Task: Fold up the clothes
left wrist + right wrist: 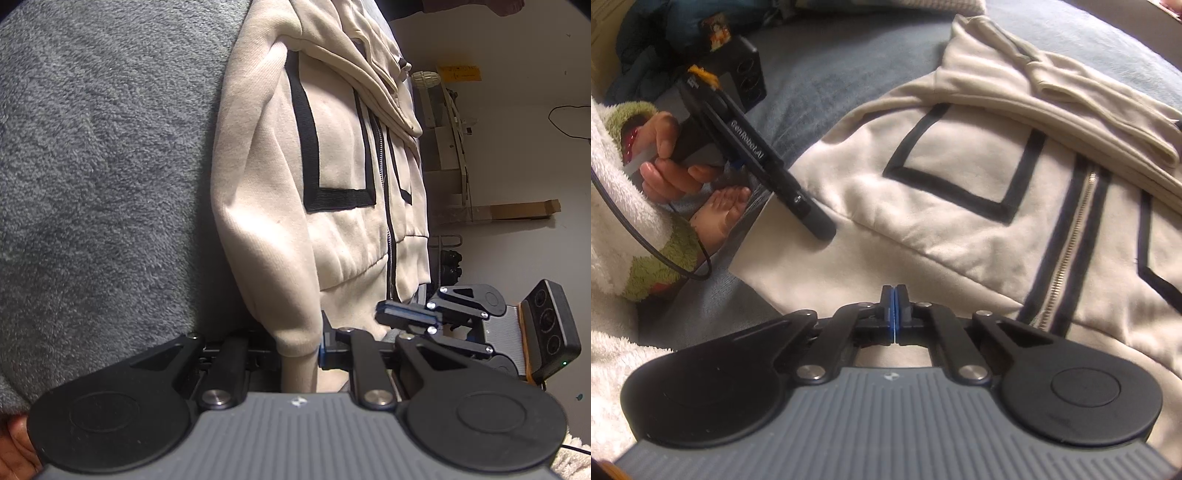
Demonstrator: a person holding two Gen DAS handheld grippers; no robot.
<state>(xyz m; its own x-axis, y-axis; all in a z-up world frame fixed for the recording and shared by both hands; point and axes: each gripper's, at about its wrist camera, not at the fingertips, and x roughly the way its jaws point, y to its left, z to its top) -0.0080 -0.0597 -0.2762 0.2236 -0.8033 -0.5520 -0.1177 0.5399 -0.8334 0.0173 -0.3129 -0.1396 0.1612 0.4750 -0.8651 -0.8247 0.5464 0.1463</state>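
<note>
A cream zip hoodie [332, 155] with black trim lies front up on a grey fleece blanket [103, 166]. Its near sleeve cuff [297, 341] sits between the fingers of my left gripper [299, 350], which is shut on the cuff. The right gripper [391, 314] shows beside the hoodie's hem with its blue pads together. In the right wrist view the right gripper [894, 295] is shut and holds nothing, hovering over the hoodie [960, 177] near the zip [1067, 254]. The left gripper [822, 230] presses its tip on the sleeve.
A hand [668, 162] in a fluffy white sleeve [617, 206] holds the left gripper, with a black cable [701, 266] looping below it. Dark blue clothing [646, 48] lies at the blanket's far corner. Beyond the bed are a white wall and a cardboard box [524, 210].
</note>
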